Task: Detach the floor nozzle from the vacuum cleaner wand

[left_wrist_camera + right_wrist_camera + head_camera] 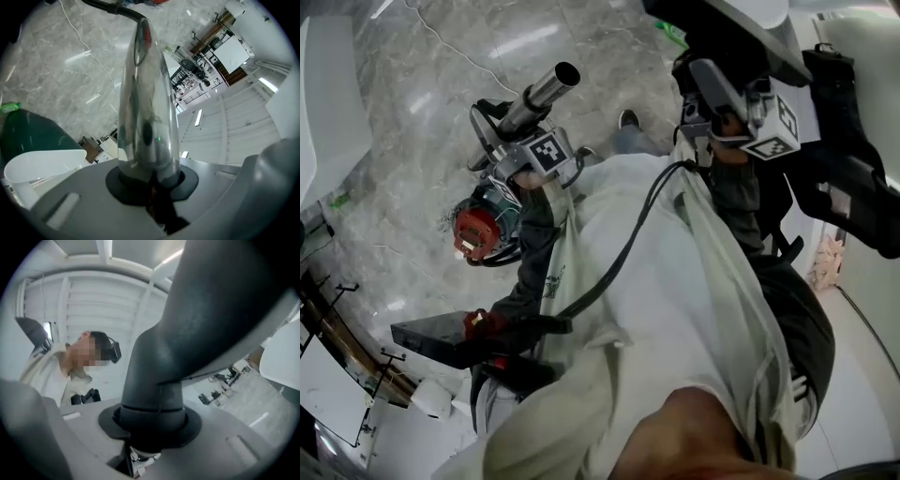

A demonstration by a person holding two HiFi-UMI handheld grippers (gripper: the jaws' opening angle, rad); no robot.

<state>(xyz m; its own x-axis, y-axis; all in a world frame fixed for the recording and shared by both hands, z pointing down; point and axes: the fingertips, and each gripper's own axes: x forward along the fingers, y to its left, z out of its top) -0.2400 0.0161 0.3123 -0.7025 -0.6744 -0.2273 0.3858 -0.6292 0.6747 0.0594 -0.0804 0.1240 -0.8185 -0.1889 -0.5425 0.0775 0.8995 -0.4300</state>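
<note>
My left gripper (517, 120) is shut on the shiny silver wand (546, 89) of the vacuum cleaner. The wand's open round end (567, 73) points up and away and is free. In the left gripper view the wand (145, 108) rises from between the jaws of that gripper (150, 180) towards a black hose (117, 8). My right gripper (719, 94) is shut on the neck of the dark floor nozzle (848, 169), which it holds up at the right, apart from the wand. In the right gripper view the grey neck (159, 380) fills the jaws of that gripper (157, 430).
The vacuum body with its red motor part (476, 234) hangs below my left gripper. A black flat piece (441, 337) lies lower left. Marble floor (412, 159) with a white cable (441, 42), a person's shoe (628, 119), and shelving (337, 337) at the left edge.
</note>
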